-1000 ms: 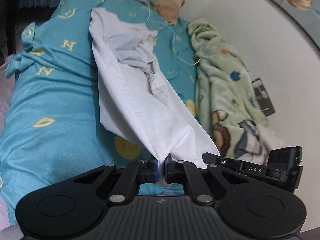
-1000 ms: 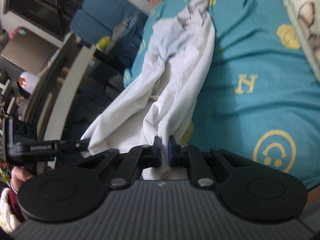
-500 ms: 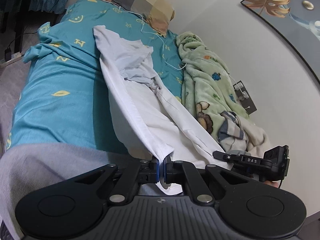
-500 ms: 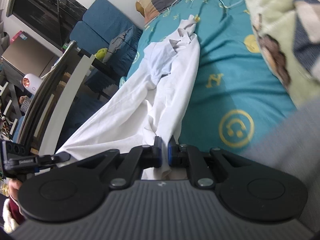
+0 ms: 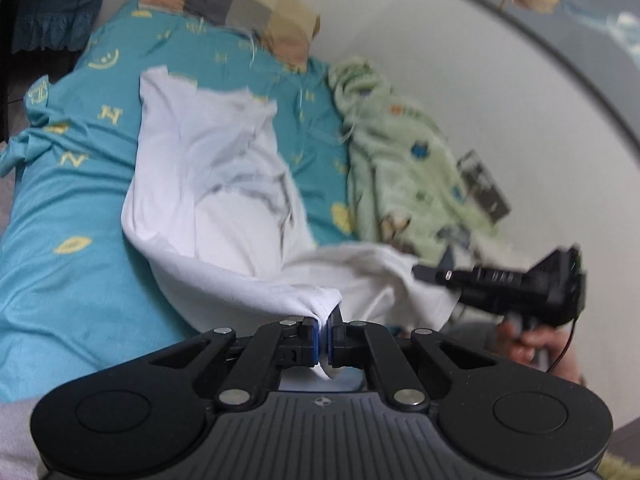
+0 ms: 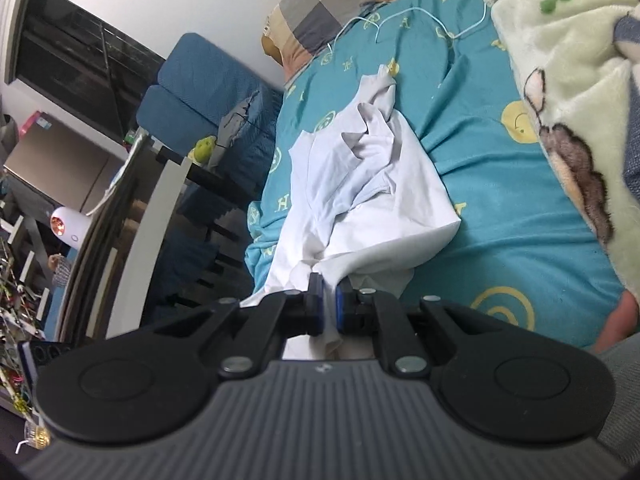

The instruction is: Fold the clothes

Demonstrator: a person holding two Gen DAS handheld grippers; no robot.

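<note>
We hold white shirt hem: left gripper and right gripper jaws both pinch cloth. Since half-second ago, hem swung forward over bed; shirt now bunches, fold beginning.

Left tongs pinch the white garment's hem; the cloth spreads toward 11 o'clock over the teal bed. Right tongs at 3 o'clock.
</note>
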